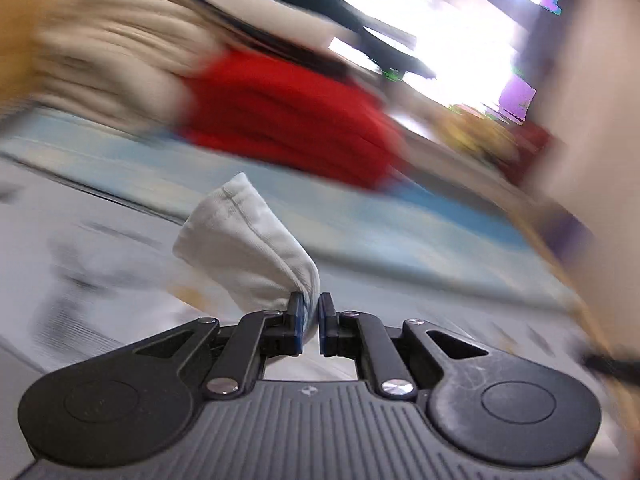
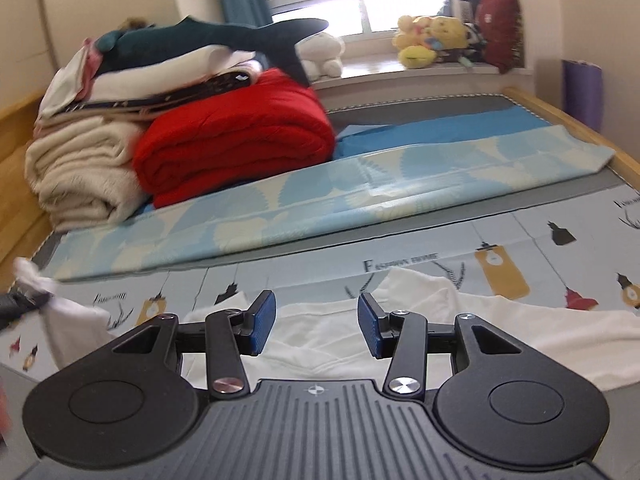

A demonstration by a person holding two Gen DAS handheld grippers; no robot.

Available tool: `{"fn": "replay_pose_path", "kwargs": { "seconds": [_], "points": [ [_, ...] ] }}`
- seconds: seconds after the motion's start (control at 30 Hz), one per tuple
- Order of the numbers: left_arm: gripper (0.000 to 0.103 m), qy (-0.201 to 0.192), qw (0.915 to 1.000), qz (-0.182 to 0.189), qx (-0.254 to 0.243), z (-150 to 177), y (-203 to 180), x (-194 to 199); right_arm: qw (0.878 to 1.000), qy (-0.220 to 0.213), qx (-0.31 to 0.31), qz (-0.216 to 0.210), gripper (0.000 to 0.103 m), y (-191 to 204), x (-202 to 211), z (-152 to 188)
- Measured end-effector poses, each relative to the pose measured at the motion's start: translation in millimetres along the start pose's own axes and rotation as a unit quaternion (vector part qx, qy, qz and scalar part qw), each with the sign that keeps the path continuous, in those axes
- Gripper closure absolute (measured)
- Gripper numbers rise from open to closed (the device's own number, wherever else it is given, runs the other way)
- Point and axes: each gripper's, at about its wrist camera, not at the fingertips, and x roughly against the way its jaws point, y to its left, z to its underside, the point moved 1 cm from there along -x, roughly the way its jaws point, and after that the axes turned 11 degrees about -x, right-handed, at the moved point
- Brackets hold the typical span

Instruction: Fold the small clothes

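On the bed's patterned sheet (image 2: 560, 240), near the stacked blankets (image 2: 232, 152) at far left, the left gripper (image 1: 310, 316) pinches a corner of the white garment (image 2: 328, 340), which lies under the right gripper (image 2: 316, 322), its fingers spread.

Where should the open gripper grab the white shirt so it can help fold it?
Best guess: the right gripper should pinch the white shirt at its raised far edge on its right side, near the hump. That edge lifts off the printed sheet, so a finger could slip under from in front. The left gripper already clamps the other end.
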Motion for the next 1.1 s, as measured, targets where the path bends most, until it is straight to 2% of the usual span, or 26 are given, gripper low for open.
{"fn": "replay_pose_path", "kwargs": {
  "seconds": [0.03,0.07,0.1,0.17,0.23,0.33,0.37,0.43,0.47,0.5,0.53,0.57,0.7,0.87,0.93,1.03,1.1],
  "points": [
    [0.086,0.039,0.9974,0.059,-0.014,5.4,-25.5,-12.4,1.000,-0.002,-0.006,0.004,0.055,-4.2,0.2,-2.1],
    [0.083,0.076,0.9912,0.105,-0.024,11.2,-46.6,-22.4,1.000,-0.004,-0.012,0.009,0.055,-9.3,0.3,-3.8],
    [0.082,0.091,0.9892,0.111,-0.031,15.2,-60.7,-24.8,1.000,-0.004,-0.019,0.014,0.055,-15.1,-0.5,-5.7],
    [0.079,0.088,0.9904,0.101,-0.035,14.4,-66.8,-20.2,0.999,0.004,-0.032,0.022,0.054,-26.4,-4.8,-7.9],
    [0.079,0.087,0.9921,0.086,-0.025,8.1,-53.9,-14.9,0.998,0.024,-0.049,0.019,0.054,-38.2,-11.8,-10.7],
    [0.079,0.070,0.9970,0.012,-0.032,-1.4,-15.1,-10.3,0.995,0.048,-0.084,0.013,0.054,-55.8,-20.9,-12.4],
    [0.079,0.072,0.9970,-0.018,-0.021,-1.8,1.3,-12.5,0.994,0.055,-0.095,0.012,0.053,-60.5,-24.2,-12.4],
    [0.079,0.106,0.9925,-0.057,0.022,3.4,31.8,-21.8,0.991,0.070,-0.115,0.008,0.054,-68.5,-34.2,-9.4],
    [0.079,0.135,0.9864,-0.081,0.046,7.2,47.0,-27.8,0.989,0.081,-0.120,0.007,0.058,-72.1,-41.3,-6.1],
    [0.079,0.154,0.9808,-0.102,0.064,9.9,59.9,-31.9,0.988,0.091,-0.123,0.010,0.061,-74.8,-48.4,-2.2],
    [0.079,0.163,0.9766,-0.116,0.077,11.3,72.2,-34.4,0.987,0.105,-0.125,0.015,0.069,-77.8,-58.1,4.1],
    [0.079,0.166,0.9748,-0.122,0.085,10.1,81.6,-36.7,0.984,0.119,-0.128,0.023,0.072,-80.1,-67.0,11.2],
    [0.079,0.165,0.9729,-0.138,0.085,8.9,102.5,-39.6,0.968,0.188,-0.161,0.032,0.071,-87.6,-108.7,43.1],
    [0.079,0.187,0.9724,-0.121,0.069,8.0,109.6,-46.2,0.956,0.265,-0.116,0.054,0.065,-74.4,-154.1,80.5],
    [0.079,0.188,0.9733,-0.118,0.060,8.2,109.6,-47.3,0.951,0.282,-0.094,0.080,0.065,-70.9,-163.0,91.7],
    [0.079,0.182,0.9753,-0.114,0.053,7.4,113.4,-47.0,0.956,0.270,-0.066,0.094,0.064,-58.9,-165.9,95.1],
    [0.079,0.182,0.9747,-0.117,0.056,7.1,116.3,-46.1,0.959,0.262,-0.064,0.093,0.087,-53.9,-164.5,96.0]
  ]
}}
